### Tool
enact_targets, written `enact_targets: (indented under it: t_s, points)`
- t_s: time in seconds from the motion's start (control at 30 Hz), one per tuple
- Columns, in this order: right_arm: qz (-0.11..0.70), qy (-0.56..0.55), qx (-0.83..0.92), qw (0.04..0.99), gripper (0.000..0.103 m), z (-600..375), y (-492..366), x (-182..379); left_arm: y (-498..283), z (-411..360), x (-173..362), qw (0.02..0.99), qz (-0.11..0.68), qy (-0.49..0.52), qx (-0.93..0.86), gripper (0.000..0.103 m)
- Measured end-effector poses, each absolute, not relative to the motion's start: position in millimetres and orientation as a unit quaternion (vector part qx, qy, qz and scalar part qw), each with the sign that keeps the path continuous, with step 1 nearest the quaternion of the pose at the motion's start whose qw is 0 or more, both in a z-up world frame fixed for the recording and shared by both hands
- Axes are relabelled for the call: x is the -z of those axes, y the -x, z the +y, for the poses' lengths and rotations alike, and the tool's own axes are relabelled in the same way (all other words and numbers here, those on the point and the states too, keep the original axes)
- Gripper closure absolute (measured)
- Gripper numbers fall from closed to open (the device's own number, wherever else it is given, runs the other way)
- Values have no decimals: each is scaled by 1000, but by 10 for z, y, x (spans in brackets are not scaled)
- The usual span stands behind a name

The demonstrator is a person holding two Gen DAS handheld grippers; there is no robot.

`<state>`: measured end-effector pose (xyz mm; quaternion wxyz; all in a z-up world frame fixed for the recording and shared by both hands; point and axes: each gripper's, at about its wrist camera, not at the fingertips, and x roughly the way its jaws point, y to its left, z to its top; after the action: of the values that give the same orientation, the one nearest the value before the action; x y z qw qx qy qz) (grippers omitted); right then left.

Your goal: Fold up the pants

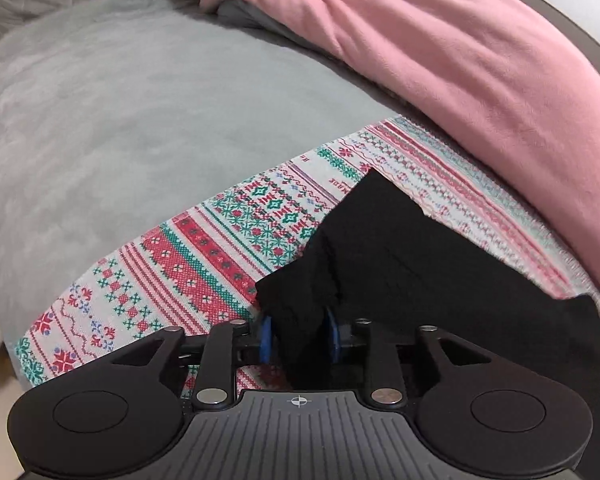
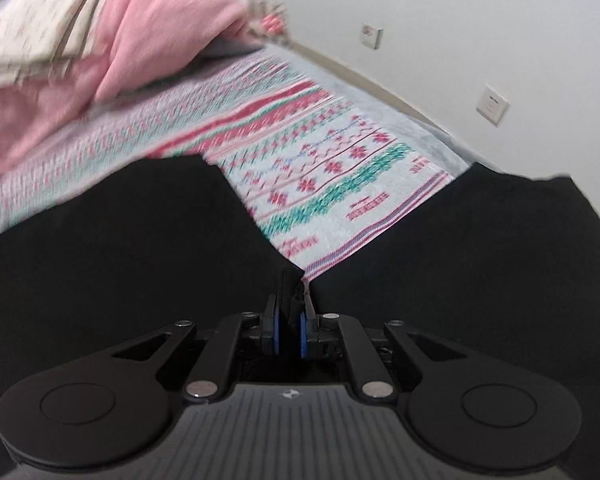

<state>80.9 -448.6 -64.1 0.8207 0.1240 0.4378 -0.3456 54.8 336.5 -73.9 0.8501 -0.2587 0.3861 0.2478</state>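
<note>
Bedding and wall around the work area
A patterned cloth (image 1: 204,248) in red, green and white bands lies spread over a grey fleece bed cover (image 1: 140,112); a pink blanket (image 1: 440,60) is heaped along its far side, with a cream printed fabric (image 2: 32,28) on top of it in the right wrist view, which is blurred; two white wall outlets (image 2: 493,105) sit on the white wall (image 2: 460,20) behind the bed

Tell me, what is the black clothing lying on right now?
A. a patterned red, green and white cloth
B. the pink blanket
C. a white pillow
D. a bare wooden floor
A: the black pants lie across the patterned cloth, while the pink blanket sits bunched farther back.
</note>
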Motion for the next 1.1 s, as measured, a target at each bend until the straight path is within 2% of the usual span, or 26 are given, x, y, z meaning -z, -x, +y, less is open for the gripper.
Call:
enact_targets:
  t_s: [0.03, 0.1, 0.17, 0.23, 0.3, 0.37, 0.53, 0.63, 0.67, 0.7, 0.73, 0.77, 0.8, 0.83, 0.97, 1.03, 1.1]
  points:
    - [450, -112, 335, 820, 78, -4451, -830, 630, -511, 3417, 702, 846, 382, 278, -248, 70]
    - [439, -103, 313, 836, 70, -4421, -832, 496, -429, 3480, 602, 839, 364, 302, -268, 57]
    - [380, -114, 302, 867, 50, -4465, -803, 246, -308, 3489, 354, 842, 329, 298, -308, 50]
    - [337, -136, 296, 883, 43, -4576, -836, 68, -299, 3445, 172, 850, 299, 288, -325, 46]
    - [315, -170, 265, 895, 43, -4717, -952, 50, -444, 3312, 67, 866, 292, 276, -298, 40]
    - [333, -203, 240, 889, 43, -4850, -1152, 188, -736, 3073, 36, 887, 316, 260, -214, 32]
    - [370, -165, 237, 883, 42, -4905, -1606, 561, -1599, 2253, 128, 914, 356, 188, -59, 32]
    - [386, -181, 223, 877, 42, -5030, -1708, 769, -2147, 1676, 319, 914, 383, 133, 28, 31]
    - [386, -194, 211, 877, 51, -5061, -1716, 833, -2279, 1515, 392, 913, 391, 112, 42, 31]
    - [379, -191, 209, 881, 57, -5075, -1717, 863, -2462, 1310, 502, 911, 400, 84, 52, 33]
    - [379, -188, 201, 884, 76, -5069, -1732, 862, -2597, 1161, 602, 909, 407, 61, 60, 35]
    - [376, -196, 185, 887, 78, -5065, -1750, 850, -2731, 1019, 697, 906, 416, 42, 64, 45]
    - [358, -187, 177, 898, 78, -5011, -1746, 780, -2878, 884, 799, 902, 425, 27, 64, 69]
    - [337, -158, 176, 911, 79, -4928, -1741, 682, -2971, 802, 860, 899, 432, 21, 63, 79]
    - [226, -53, 155, 960, 78, -4544, -1578, 58, -3012, 669, 891, 915, 397, 19, 66, 90]
    - [219, -2, 167, 961, 78, -4443, -1600, -28, -3000, 625, 894, 922, 381, 17, 65, 90]
    - [256, 8, 204, 945, 77, -4530, -1765, 186, -2997, 604, 916, 922, 382, 13, 56, 90]
